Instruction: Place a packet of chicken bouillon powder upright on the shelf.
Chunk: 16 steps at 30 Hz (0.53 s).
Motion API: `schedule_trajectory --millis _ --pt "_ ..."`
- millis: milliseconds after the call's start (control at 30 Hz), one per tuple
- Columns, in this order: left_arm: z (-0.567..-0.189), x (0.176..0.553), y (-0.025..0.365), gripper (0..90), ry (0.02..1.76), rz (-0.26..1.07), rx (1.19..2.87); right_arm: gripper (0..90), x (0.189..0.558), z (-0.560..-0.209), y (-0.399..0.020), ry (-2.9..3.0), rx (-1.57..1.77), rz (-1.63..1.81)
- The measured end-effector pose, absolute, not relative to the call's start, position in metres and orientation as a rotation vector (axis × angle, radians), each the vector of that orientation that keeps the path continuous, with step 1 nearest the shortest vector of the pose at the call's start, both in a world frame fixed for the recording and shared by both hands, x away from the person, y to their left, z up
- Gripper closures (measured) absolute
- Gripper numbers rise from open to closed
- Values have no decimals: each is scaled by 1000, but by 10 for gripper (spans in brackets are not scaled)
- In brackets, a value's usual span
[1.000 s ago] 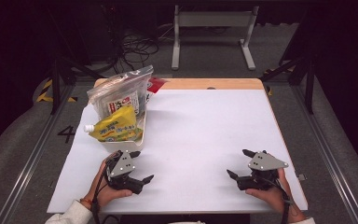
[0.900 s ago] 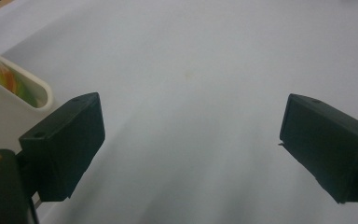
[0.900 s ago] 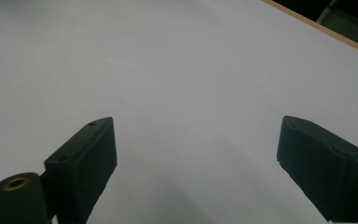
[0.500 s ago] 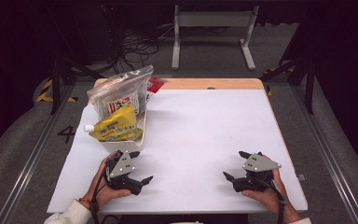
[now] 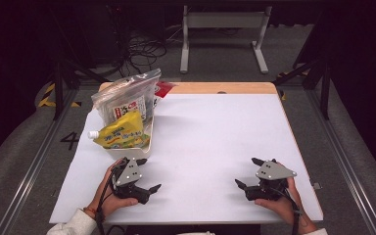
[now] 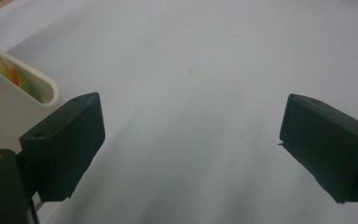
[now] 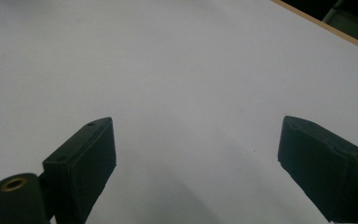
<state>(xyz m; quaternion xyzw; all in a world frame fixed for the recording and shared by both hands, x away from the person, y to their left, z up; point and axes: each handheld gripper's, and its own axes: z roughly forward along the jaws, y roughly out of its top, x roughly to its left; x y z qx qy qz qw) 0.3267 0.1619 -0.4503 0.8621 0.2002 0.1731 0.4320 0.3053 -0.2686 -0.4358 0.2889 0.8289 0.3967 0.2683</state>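
From the high view, your left gripper (image 5: 147, 175) sits low over the near left part of the white table (image 5: 215, 132), its black jaws spread wide with nothing between them. One jaw tip points toward the shallow cream plastic tray (image 5: 127, 145) lying just beyond it at the table's left edge. In that tray a yellow squeeze pouch with a white cap (image 5: 118, 134) lies flat, and a clear plastic bag of printed packets (image 5: 127, 98) leans upright against its far side. A small red packet (image 5: 164, 88) peeks out behind the bag, near the table's far wooden edge. Your right gripper (image 5: 248, 172) rests over the near right part of the table, jaws likewise well apart and empty, well away from the tray. Bare table surface lies between your two grippers, with no object in the way.

In the left gripper view, your two jaws stand far apart over plain white tabletop and touch nothing. The cream tray's rounded rim (image 6: 14, 93) shows just beside the left jaw, with a strip of the yellow pouch (image 6: 9, 70) inside it.

In the right gripper view, your jaws are spread equally wide over bare white surface, gripping nothing. The table's wooden edge (image 7: 326, 25) runs across the far right corner.
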Motion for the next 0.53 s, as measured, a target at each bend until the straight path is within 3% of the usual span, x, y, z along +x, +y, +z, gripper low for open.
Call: schedule_trajectory --millis 533 --pt "-450 328 160 74 483 428 2158 114 304 -435 -270 2228 787 1075"
